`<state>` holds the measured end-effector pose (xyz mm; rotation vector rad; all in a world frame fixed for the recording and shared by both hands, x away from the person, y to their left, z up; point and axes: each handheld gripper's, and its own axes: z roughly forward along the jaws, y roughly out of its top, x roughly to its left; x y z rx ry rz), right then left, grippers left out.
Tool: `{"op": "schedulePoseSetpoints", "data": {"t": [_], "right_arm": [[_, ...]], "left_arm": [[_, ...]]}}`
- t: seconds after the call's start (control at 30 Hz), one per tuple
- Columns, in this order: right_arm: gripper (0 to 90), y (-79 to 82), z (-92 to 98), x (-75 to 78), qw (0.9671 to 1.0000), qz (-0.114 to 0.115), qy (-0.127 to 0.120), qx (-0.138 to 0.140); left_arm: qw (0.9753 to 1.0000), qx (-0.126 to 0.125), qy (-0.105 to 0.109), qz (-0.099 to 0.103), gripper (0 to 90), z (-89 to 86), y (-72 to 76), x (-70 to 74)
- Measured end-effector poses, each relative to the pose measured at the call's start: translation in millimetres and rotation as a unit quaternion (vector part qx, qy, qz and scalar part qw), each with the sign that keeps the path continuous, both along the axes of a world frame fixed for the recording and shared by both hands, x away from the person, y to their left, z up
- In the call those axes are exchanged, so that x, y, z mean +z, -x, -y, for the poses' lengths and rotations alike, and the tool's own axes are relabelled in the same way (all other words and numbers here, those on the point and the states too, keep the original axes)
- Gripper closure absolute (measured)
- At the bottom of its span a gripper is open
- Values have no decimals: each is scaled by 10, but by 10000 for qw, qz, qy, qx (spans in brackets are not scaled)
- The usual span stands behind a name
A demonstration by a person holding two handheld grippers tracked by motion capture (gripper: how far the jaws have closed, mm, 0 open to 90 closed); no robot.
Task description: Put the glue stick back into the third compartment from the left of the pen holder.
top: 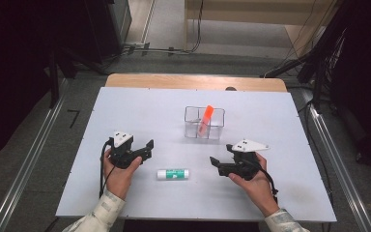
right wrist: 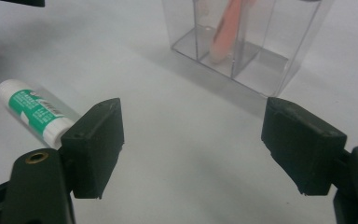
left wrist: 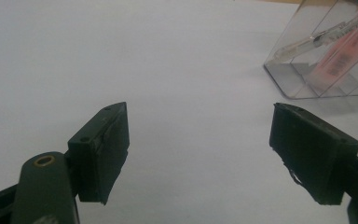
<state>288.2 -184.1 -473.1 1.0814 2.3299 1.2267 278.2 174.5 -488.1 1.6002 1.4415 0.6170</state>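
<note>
A white tube with a green label (top: pixel 173 174) lies on its side on the white table (top: pixel 140 111), between the two hands. Behind it stands a clear plastic organizer (top: pixel 204 123) with an orange tube (top: pixel 205 119) leaning upright in one compartment. My left gripper (top: pixel 147 147) is held left of the tube, open and empty. My right gripper (top: pixel 218 163) is held right of it, also open and empty. In the right gripper view the green-labelled tube (right wrist: pixel 32 111) lies just beyond the left jaw, and the organizer (right wrist: pixel 279 51) stands ahead. The left gripper view shows the organizer (left wrist: pixel 298 79) at upper right.
The white table ends in a wooden strip (top: pixel 195 81) at the far side. Dark equipment and cables stand on the floor beyond and to both sides. Bare table surface stretches left of the organizer and along the front edge.
</note>
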Motion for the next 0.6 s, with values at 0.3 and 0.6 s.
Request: {"op": "schedulePoseSetpoints", "data": {"t": [0.3, 0.6], "right_arm": [[197, 29, -143, -42, 9997, -98, 16, 219], [196, 49, -253, -63, 9993, -108, 36, 363]], "left_arm": [[10000, -4, -9, -11, 203, -3, -4, -5], [10000, 18, -17, -16, 203, -15, -9, -10]]}}
